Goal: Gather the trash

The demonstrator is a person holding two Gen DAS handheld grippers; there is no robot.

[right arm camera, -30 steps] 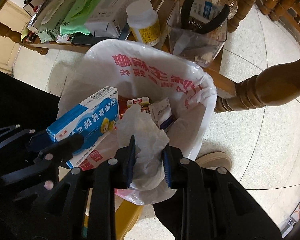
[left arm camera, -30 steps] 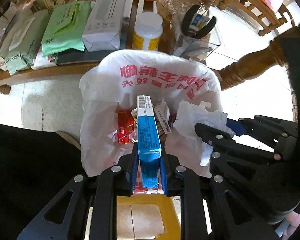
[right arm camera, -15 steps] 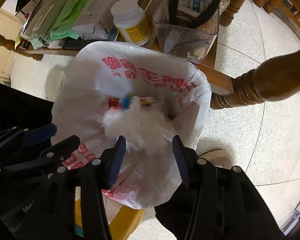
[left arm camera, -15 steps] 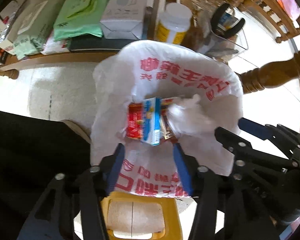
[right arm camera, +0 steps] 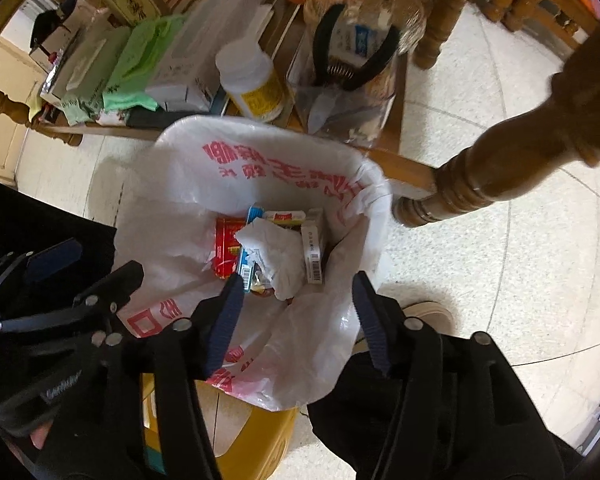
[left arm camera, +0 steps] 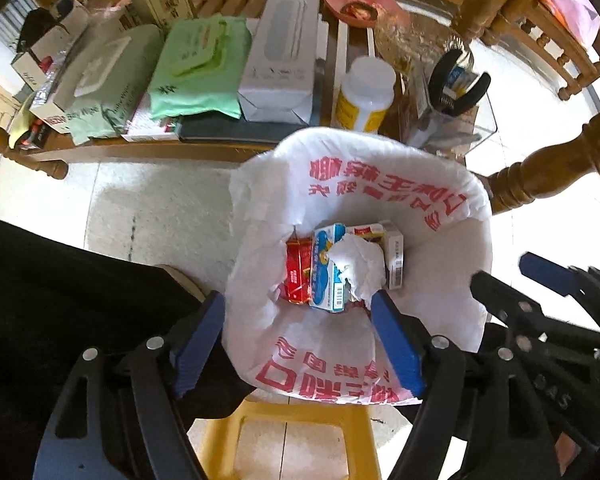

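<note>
Hanging over the white bag (left arm camera: 380,184), both claws, left (left arm camera: 298,344) and right (right arm camera: 296,320), are opening, empty; remaining clutter lies beyond, on the tabletop (left arm camera: 140,148).

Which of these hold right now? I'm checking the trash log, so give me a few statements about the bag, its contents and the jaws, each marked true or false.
1. The crumpled white tissue lies inside the white plastic bag with red print. True.
2. The left gripper clamps the blue and white carton. False: its jaws are opening with nothing between them; the carton lies in the bag.
3. The right gripper is empty. True: its jaws are opening, apart from the tissue.
4. The white bottle with a yellow label is in the bag. False: it stands on the wooden shelf behind.
</note>
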